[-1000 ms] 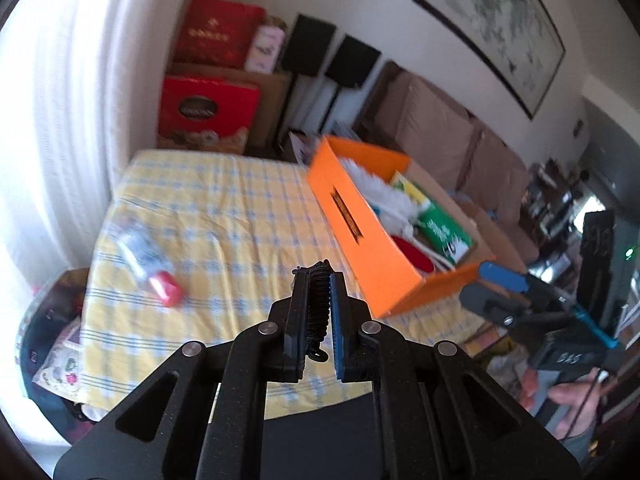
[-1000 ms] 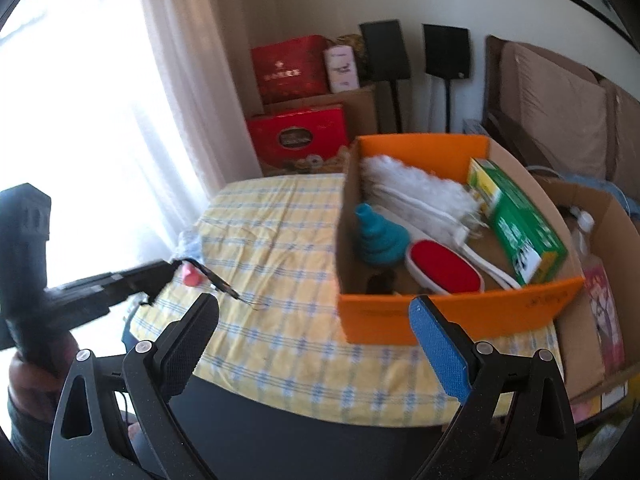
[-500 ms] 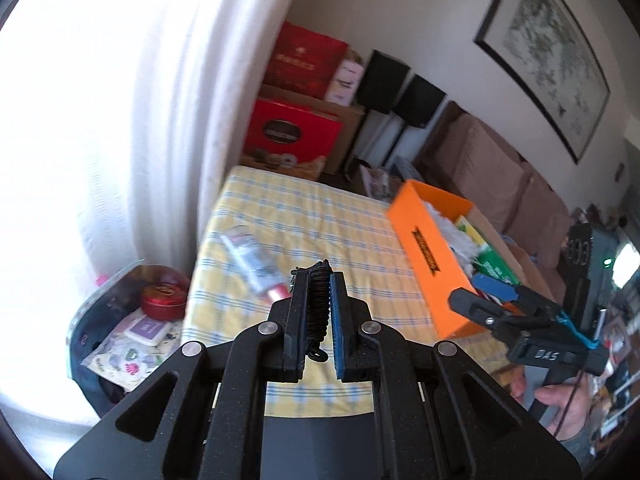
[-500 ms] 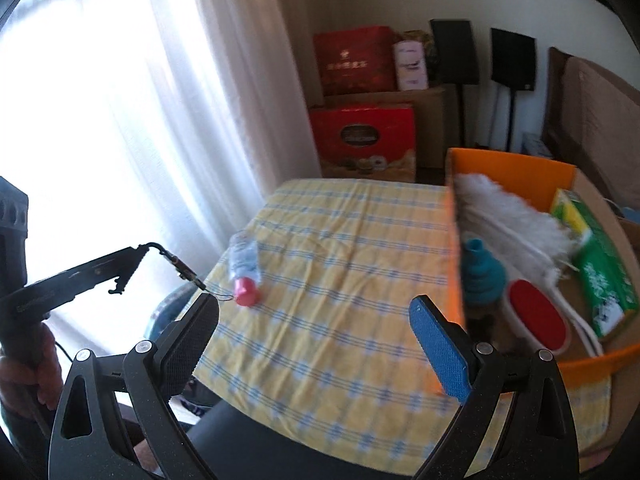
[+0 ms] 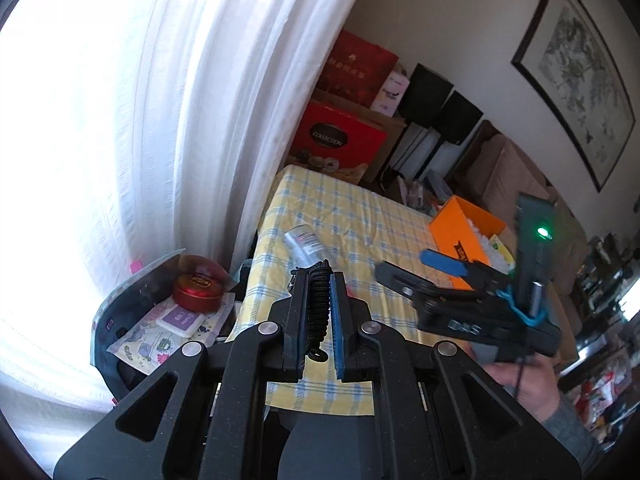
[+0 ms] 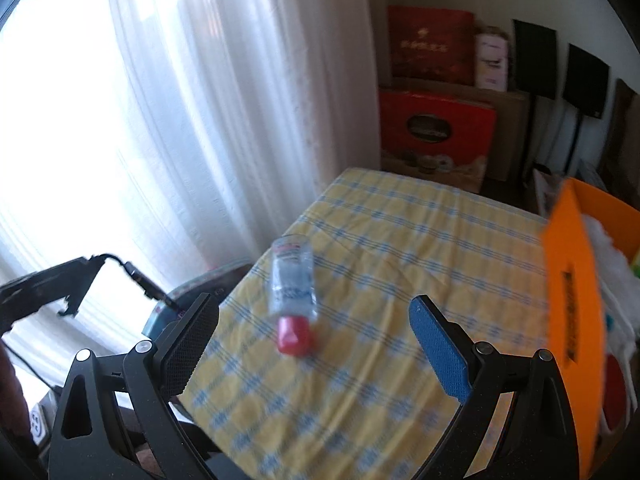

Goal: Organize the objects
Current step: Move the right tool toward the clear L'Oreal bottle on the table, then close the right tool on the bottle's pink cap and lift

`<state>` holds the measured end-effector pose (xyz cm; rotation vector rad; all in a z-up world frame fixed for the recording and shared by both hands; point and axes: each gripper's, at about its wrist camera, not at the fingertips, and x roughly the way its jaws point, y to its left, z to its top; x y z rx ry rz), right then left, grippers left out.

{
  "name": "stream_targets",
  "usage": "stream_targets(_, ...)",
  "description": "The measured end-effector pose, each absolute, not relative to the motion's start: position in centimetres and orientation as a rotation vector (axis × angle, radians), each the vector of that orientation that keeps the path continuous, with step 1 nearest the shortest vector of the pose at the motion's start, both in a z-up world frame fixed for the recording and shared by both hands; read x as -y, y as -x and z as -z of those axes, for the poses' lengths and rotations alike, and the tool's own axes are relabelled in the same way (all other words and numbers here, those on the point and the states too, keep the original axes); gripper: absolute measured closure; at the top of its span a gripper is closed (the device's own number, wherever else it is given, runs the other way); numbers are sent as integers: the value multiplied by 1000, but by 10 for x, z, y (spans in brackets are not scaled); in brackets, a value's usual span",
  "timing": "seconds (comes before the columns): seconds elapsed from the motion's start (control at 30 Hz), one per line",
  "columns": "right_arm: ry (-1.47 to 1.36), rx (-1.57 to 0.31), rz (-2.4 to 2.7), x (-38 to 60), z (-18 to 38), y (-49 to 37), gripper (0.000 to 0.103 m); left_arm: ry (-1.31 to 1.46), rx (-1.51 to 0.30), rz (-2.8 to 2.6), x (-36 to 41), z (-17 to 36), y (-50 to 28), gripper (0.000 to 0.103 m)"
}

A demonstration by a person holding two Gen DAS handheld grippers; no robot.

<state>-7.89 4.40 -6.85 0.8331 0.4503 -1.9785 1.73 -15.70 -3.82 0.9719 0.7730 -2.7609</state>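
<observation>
Right gripper [image 6: 314, 344] (jaws wide, empty) is being swung from orange box [image 6: 568, 300] toward bottle [image 6: 293, 292] — pickup likely next; left gripper [image 5: 318, 300] is being kept clamped on black cord [image 5: 318, 312].

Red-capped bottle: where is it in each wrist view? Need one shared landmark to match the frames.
Left wrist: the red-capped bottle lies on the yellow checked tablecloth, just above the shut jaws; its cap is hidden behind them.
Right wrist: centre frame, lying on the cloth with the cap toward the camera, seen between the open jaws of the right gripper.
Shared landmark: the orange box at the table's right side.
</observation>
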Motion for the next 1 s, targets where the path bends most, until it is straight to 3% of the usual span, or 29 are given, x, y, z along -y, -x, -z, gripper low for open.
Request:
stream_targets(0.37, -907, -546, 1919, 15, 114, 98, 6, -1025, -808, 2719, 172, 64, -8, 94)
stream_targets(0.57, -939, -587, 1889, 33, 129, 101, 11, -1037, -821, 2710, 176, 71, -6, 94)
stream_targets(0.83, -1033, -560, 1868, 12, 140, 102, 13, -1040, -831, 2718, 178, 73, -7, 94)
stream_targets(1.0, -1087, -595, 1838, -2, 147, 96, 32, -1058, -832, 2723, 172, 76, -3, 94)
